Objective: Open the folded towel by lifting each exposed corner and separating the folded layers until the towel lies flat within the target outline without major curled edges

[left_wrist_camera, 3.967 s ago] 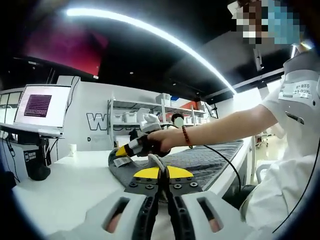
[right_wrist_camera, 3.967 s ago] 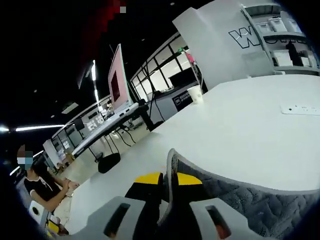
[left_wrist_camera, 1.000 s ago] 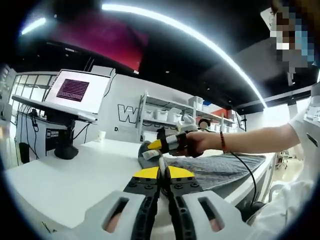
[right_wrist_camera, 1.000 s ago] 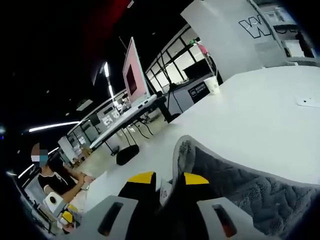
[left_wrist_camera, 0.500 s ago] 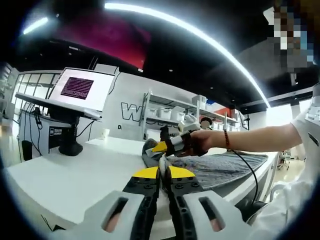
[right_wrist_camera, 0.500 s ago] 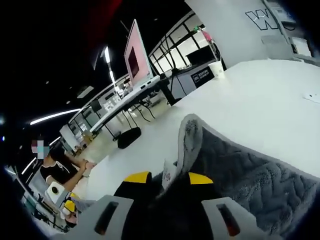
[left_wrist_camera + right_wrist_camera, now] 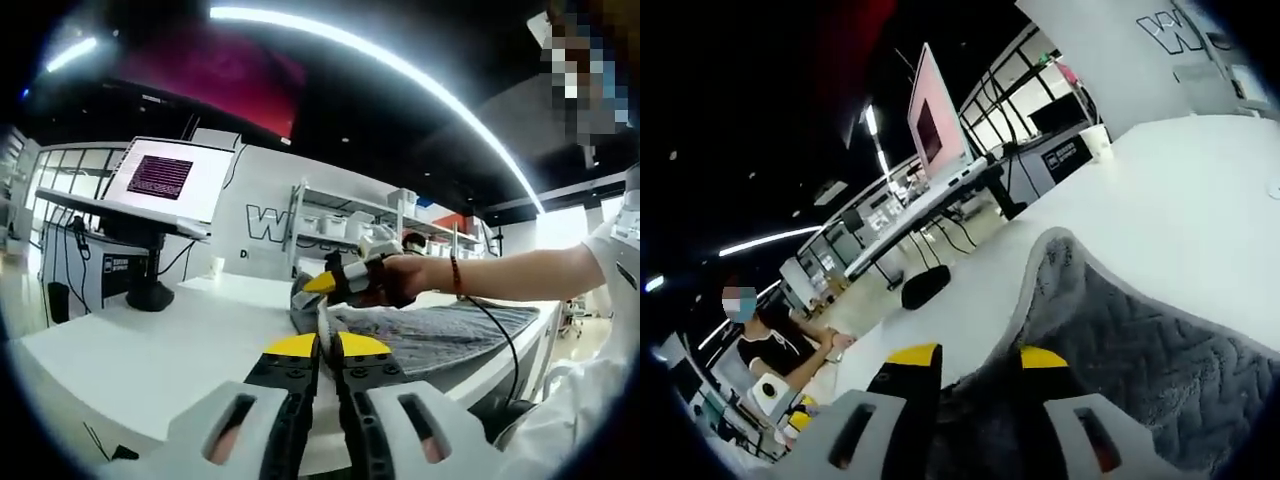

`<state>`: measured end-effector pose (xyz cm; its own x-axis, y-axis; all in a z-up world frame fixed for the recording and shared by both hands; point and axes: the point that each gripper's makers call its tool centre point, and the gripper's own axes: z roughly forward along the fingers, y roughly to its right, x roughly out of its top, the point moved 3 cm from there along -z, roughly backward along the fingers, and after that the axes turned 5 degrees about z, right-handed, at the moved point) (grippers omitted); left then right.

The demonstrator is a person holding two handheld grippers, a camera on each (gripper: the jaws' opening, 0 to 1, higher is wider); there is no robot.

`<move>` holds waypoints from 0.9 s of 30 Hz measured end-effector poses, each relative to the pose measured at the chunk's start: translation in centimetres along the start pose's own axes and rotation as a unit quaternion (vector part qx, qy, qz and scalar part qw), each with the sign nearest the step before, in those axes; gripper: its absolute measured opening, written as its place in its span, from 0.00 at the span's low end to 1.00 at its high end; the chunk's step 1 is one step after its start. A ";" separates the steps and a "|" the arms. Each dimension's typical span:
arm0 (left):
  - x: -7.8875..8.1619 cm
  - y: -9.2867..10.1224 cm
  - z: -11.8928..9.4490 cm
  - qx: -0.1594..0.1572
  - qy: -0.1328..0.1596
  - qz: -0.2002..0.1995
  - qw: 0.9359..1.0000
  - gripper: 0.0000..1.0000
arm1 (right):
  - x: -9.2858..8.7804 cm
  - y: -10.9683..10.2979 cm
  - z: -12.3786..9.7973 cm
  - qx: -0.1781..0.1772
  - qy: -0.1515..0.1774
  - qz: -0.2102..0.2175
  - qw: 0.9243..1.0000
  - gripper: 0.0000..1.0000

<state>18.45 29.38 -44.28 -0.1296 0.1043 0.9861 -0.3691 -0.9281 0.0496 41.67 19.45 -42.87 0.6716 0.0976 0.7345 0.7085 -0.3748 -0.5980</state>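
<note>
A grey quilted towel [image 7: 430, 335] lies on the white table [image 7: 150, 340]. My left gripper [image 7: 321, 352] is shut on its near edge, and a thin pale strip of cloth rises between the yellow-tipped jaws. Beyond it a person's hand holds my right gripper [image 7: 340, 281], which pinches a raised corner of the towel above the table. In the right gripper view the towel [image 7: 1130, 340] bunches up between the jaws of my right gripper [image 7: 978, 372], which is shut on the cloth. The lifted fold stands up in a rounded hump.
A monitor on a stand [image 7: 165, 180] and a paper cup [image 7: 217, 266] are at the table's far left. Shelves [image 7: 340, 225] stand behind. A cable [image 7: 500, 340] trails from the right gripper. The monitor [image 7: 935, 125], a cup [image 7: 1100, 140] and a seated person [image 7: 770, 350] lie beyond the table.
The right gripper has lifted the towel corner a little higher, and more cloth humps up between its jaws. The left gripper keeps its hold on the near edge.
</note>
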 end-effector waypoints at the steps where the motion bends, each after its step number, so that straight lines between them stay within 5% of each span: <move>1: 0.0 0.0 0.0 -0.001 0.000 0.001 1.000 0.05 | 0.2 -0.1 0.1 0.000 0.002 0.000 1.000 0.24; 8: 0.3 0.2 -0.2 -0.005 0.003 0.005 1.000 0.05 | 0.8 -0.5 0.7 -0.005 0.029 -0.009 1.000 0.23; 27: 0.3 -0.9 -1.0 0.027 -0.013 0.016 0.999 0.08 | 0.3 -1.6 2.2 0.007 0.013 -0.026 1.000 0.26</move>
<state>17.80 30.59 -44.19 -0.1161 0.0654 0.9911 -0.3147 -0.9489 0.0258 41.23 22.13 -42.44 0.6286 0.0931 0.7722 0.7449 -0.3577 -0.5632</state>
